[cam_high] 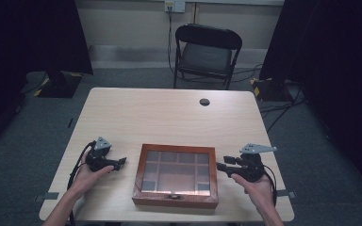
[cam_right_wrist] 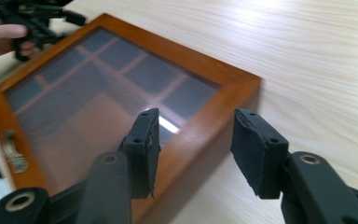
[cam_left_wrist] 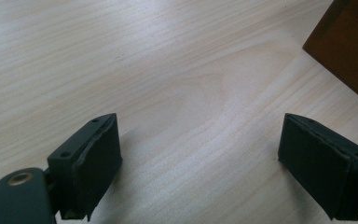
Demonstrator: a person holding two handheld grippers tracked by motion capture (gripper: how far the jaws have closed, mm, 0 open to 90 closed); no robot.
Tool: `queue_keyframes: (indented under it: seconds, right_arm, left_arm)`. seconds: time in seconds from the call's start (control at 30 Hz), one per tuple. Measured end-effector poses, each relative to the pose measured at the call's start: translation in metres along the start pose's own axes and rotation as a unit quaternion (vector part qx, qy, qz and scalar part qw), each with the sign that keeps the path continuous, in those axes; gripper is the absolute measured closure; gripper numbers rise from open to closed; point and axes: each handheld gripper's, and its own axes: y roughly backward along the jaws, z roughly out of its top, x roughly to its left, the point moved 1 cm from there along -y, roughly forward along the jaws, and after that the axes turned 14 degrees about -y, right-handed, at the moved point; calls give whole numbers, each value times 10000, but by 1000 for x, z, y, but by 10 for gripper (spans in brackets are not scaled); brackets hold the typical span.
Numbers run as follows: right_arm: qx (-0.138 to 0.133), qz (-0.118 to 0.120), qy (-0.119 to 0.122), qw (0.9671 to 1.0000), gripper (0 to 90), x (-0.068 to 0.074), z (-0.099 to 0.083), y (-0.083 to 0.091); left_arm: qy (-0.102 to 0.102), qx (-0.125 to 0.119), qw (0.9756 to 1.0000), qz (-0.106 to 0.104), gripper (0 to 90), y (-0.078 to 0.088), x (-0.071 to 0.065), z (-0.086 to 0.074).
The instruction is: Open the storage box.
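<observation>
A wooden box with a glass lid (cam_high: 176,175) lies shut near the front edge of the desk (cam_high: 169,113), about midway along it, its brass latch facing me. My left gripper (cam_high: 121,162) rests low over the desk just beside the box's left side, jaws spread wide with bare wood between them. My right gripper (cam_high: 219,165) hangs at the box's right side, near its far right corner; its jaws stand partly open over the frame's edge, not touching it and holding nothing. A black folding chair (cam_high: 206,54) stands beyond the far edge.
</observation>
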Motion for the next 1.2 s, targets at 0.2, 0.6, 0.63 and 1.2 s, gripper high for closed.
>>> queue_keyframes:
  seconds: [0.2, 0.6, 0.63, 1.2]
  right_arm:
    - [88, 337, 226, 9991, 542, 24, 7, -4]
    - [449, 953, 725, 9918, 611, 68, 10, -35]
    - [529, 1082, 768, 9897, 640, 72, 6, -40]
    - [1254, 1749, 1124, 9701, 757, 97, -23, -65]
  left_arm:
    - [-18, 25, 10000, -8, 125, 0, 0, 0]
    - [3, 6, 10000, 0, 125, 0, 0, 0]
    - [-20, 29, 10000, -13, 125, 1, 0, 0]
    - [-17, 27, 10000, -10, 125, 1, 0, 0]
